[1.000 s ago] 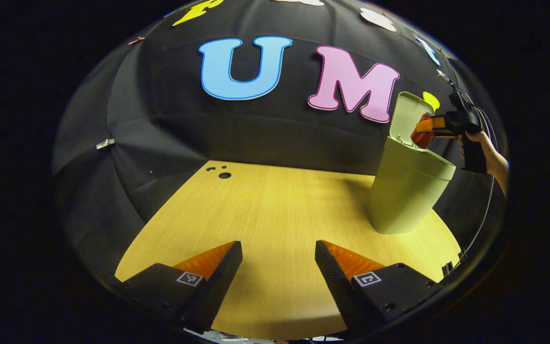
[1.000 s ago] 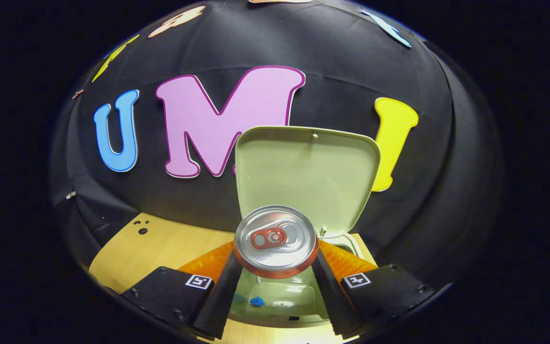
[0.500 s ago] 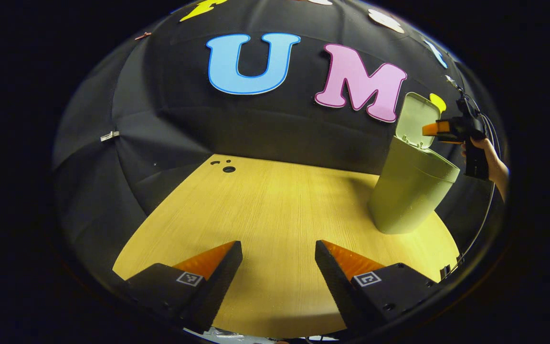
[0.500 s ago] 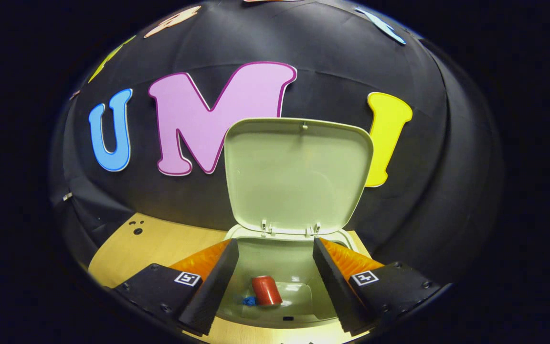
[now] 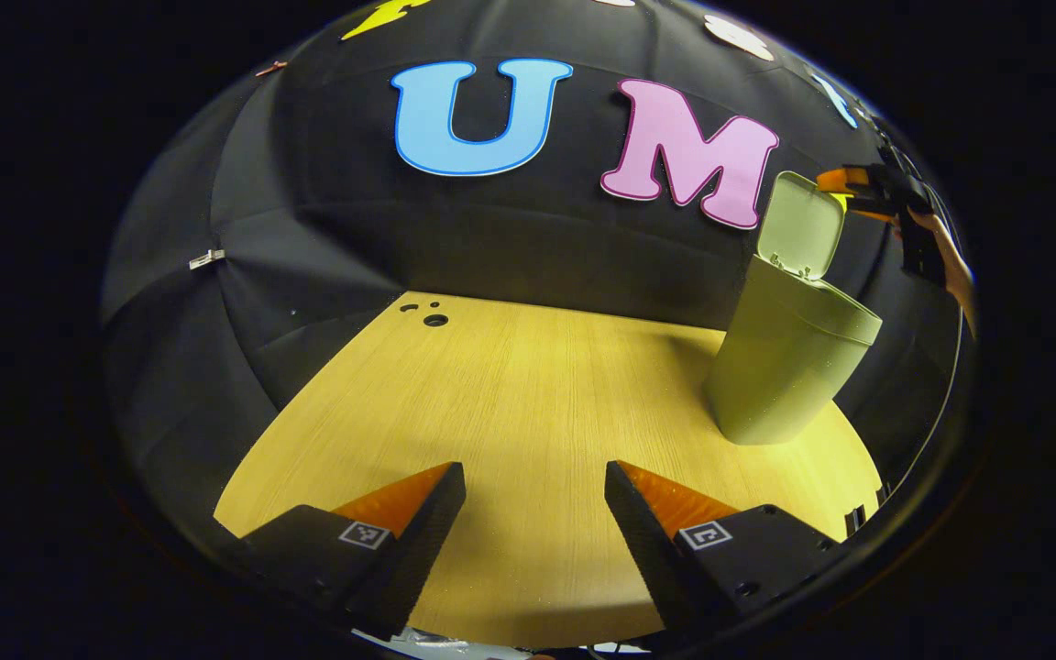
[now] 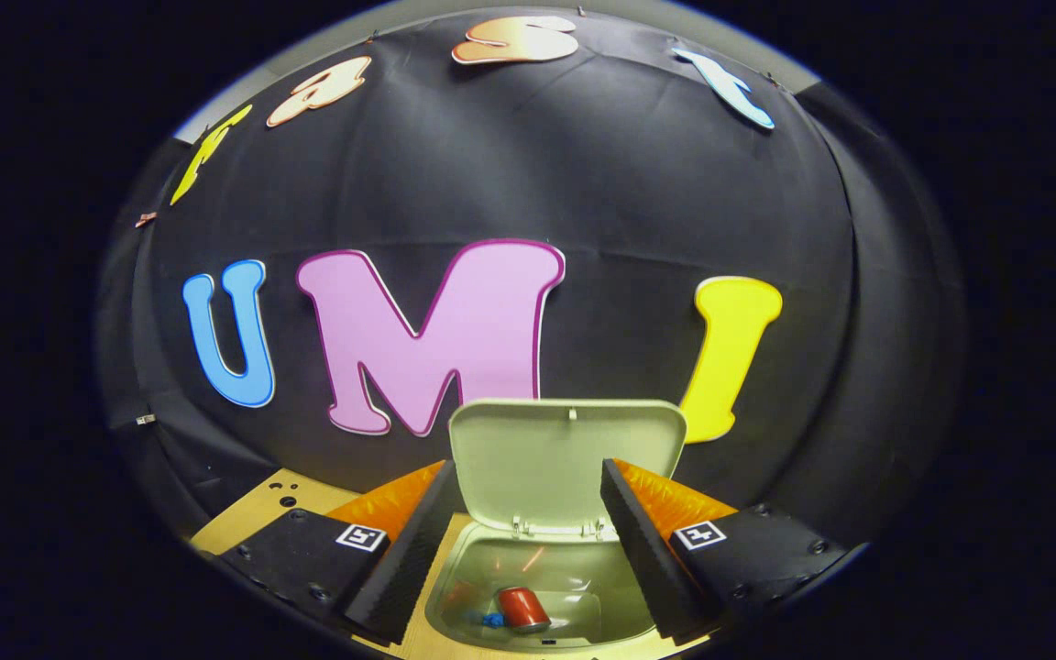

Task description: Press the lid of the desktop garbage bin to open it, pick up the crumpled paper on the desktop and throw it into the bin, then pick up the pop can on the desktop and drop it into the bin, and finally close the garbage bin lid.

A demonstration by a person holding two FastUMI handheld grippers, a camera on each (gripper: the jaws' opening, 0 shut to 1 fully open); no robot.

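The pale green plastic desktop bin [image 6: 542,587] sits just below and between the wide-spread jaws of the right gripper [image 6: 523,550], its hinged lid [image 6: 566,458] standing upright and open beyond the tips. At the bottom of the bin lies the red pop can [image 6: 522,608] on its side, with a small blue scrap [image 6: 492,620] touching its left end; whether that scrap is the crumpled paper cannot be told. In the left gripper view, the left gripper [image 5: 534,513] hangs over the light wood-grain desk [image 5: 510,394], jaws wide apart and holding nothing, with the bin [image 5: 789,353] ahead and well off to the right of them. Black cloth walls close in behind the desk. A second ago the can was clamped in the right jaws above the opening; since then it has dropped inside and the right gripper has risen.
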